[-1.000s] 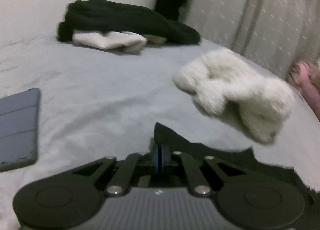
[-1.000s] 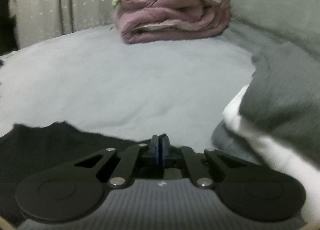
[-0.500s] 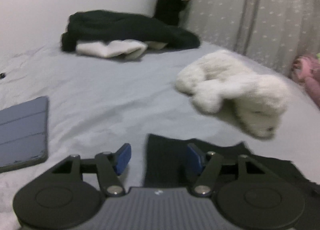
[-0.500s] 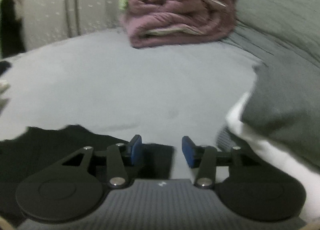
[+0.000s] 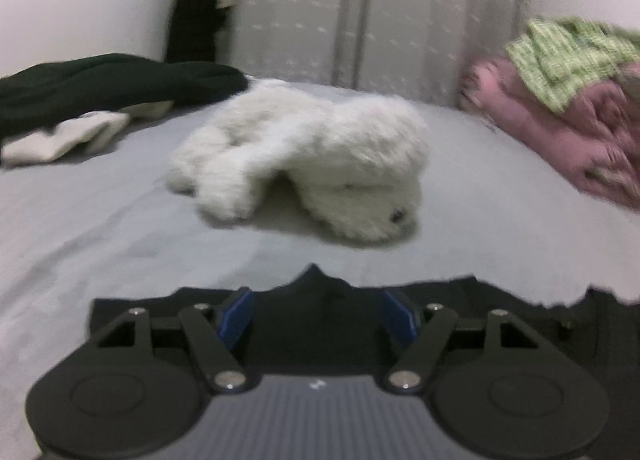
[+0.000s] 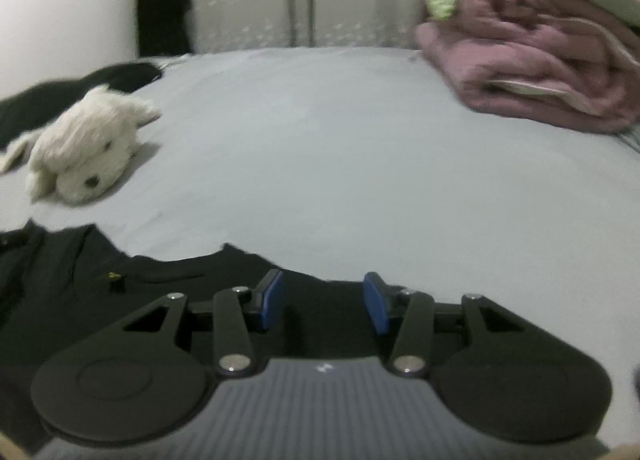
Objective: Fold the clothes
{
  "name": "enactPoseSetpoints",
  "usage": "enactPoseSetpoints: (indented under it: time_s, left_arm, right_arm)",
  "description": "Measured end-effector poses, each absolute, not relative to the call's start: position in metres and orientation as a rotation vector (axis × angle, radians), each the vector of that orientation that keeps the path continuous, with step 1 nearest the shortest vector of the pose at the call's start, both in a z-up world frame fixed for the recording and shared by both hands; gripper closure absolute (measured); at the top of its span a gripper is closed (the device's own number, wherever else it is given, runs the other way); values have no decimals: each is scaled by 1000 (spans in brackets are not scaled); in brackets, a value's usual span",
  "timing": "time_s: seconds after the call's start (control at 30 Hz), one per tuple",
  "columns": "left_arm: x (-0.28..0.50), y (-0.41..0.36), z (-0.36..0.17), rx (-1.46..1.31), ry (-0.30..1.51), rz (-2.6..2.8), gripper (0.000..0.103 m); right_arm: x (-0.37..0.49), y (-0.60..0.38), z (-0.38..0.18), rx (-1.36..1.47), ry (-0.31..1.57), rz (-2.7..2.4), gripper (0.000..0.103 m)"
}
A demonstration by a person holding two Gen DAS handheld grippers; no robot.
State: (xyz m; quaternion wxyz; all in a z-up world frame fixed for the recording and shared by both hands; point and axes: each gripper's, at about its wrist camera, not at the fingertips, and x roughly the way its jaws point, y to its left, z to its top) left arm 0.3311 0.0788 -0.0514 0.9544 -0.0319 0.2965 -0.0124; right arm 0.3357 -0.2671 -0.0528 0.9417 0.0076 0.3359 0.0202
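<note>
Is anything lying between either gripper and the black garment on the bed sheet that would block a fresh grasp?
Nothing visible does. The flat black fabric garment lies directly under the left gripper, whose jaws are opening with nothing clamped, and under the open right gripper. The fluffy white plush dog lies farther off on the grey bed sheet, apart from the garment.

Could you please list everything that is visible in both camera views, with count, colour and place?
black garment: one, black, flat on the bed under both grippers
plush toy: one, white, mid-bed
dark clothing pile: one, black over pale grey, far left
folded blanket: one, pink, far right
knitted cloth: one, green, on the blanket
bedsheet: one, light grey
curtain: one, pale, behind the bed
left gripper: black, blue pads, jaws opening, gripping nothing
right gripper: same, open
</note>
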Motion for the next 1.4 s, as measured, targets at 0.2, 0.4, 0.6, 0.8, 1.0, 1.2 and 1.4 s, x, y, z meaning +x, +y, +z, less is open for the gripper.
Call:
enactPoseSetpoints:
  time_s: [0.2,0.4,0.6,0.8,1.0,1.2,1.4]
  left_arm:
    - [340,70,-64,-36,614,6,29]
    - [341,71,-67,-39,609,14,27]
    - [343,69,-67,-25,614,12,24]
    - [333,62,-55,12,630,40,23]
    - [288,47,-39,-32,645,-8,21]
    - [225,29,-36,-25,650,-61,12]
    - [162,16,-48,74,689,-90,9]
  right_arm:
    - [352,-244,-70,-67,707,76,67]
    - [350,-223,-76,-193,620,8,96]
    - [361,-208,-87,-307,598,-74,93]
    - [333,-215,-70,-210,556,-139,47]
    - [287,-214,-56,-156,581,-117,41]
    - [227,-202,-49,-39,576,-90,23]
    - [164,-188,-56,-51,536,-61,4]
